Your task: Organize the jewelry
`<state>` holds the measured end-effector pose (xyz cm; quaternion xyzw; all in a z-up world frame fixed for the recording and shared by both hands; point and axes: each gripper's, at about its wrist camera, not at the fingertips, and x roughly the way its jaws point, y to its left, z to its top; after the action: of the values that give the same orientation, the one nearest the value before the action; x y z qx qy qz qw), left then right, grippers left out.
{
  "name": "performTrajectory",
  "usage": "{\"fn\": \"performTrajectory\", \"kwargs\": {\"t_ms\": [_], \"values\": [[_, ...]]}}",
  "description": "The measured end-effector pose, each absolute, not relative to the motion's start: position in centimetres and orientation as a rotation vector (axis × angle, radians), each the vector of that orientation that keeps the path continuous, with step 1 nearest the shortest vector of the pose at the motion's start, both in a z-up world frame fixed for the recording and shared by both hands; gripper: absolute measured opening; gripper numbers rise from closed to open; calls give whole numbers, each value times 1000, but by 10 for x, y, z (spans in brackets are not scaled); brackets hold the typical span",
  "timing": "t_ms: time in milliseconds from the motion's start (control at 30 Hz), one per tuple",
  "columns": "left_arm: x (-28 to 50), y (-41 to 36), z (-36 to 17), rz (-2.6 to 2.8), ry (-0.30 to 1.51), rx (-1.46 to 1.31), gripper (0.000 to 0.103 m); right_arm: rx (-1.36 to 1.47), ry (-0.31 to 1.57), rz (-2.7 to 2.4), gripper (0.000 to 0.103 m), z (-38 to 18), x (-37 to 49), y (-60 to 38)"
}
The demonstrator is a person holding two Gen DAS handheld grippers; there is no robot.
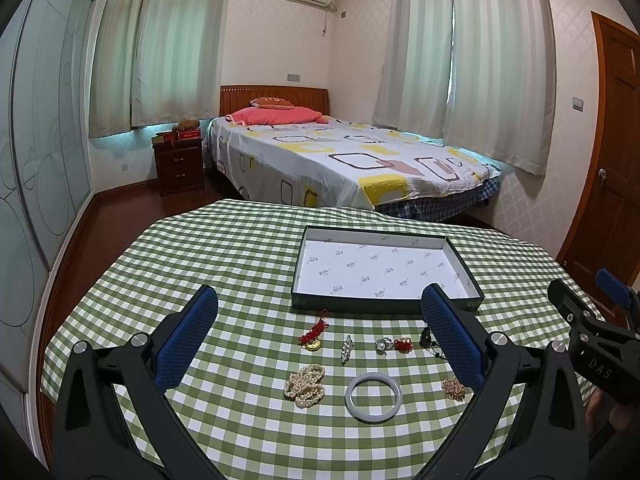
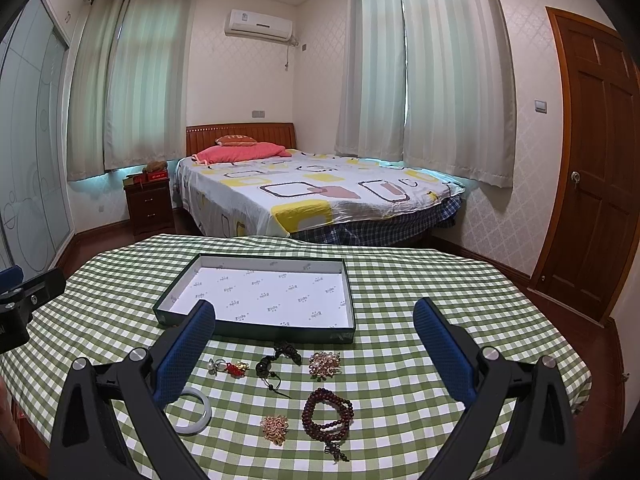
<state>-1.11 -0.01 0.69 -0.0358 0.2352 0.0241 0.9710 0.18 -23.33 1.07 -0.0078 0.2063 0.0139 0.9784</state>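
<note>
A shallow dark box [image 1: 384, 272] with a white printed lining stands empty on the green checked table; it also shows in the right wrist view [image 2: 260, 300]. In front of it lie a pearl necklace [image 1: 305, 385], a white bangle [image 1: 373, 397], a red knot charm [image 1: 314, 334], a silver clip [image 1: 347, 349] and small brooches [image 1: 394, 345]. The right wrist view adds a dark bead bracelet [image 2: 328, 408], a black cord pendant [image 2: 276, 360] and gold brooches [image 2: 324, 364]. My left gripper [image 1: 320, 336] and right gripper [image 2: 316, 344] are open and empty above the jewelry.
The table's cloth [image 1: 240, 248] drapes over the far edge. A bed [image 1: 344, 160] stands behind, a nightstand [image 1: 179, 166] at its left, a wooden door [image 2: 592, 168] at the right. The right gripper's body shows at the left view's right edge [image 1: 600, 344].
</note>
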Motion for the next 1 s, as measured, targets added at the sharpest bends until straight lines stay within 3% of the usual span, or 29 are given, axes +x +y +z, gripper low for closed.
{"fn": "performTrajectory", "kwargs": {"t_ms": [1000], "values": [[-10,-1,1,47,488,-73,99,-19,418,28,97,1,6,-225]]}}
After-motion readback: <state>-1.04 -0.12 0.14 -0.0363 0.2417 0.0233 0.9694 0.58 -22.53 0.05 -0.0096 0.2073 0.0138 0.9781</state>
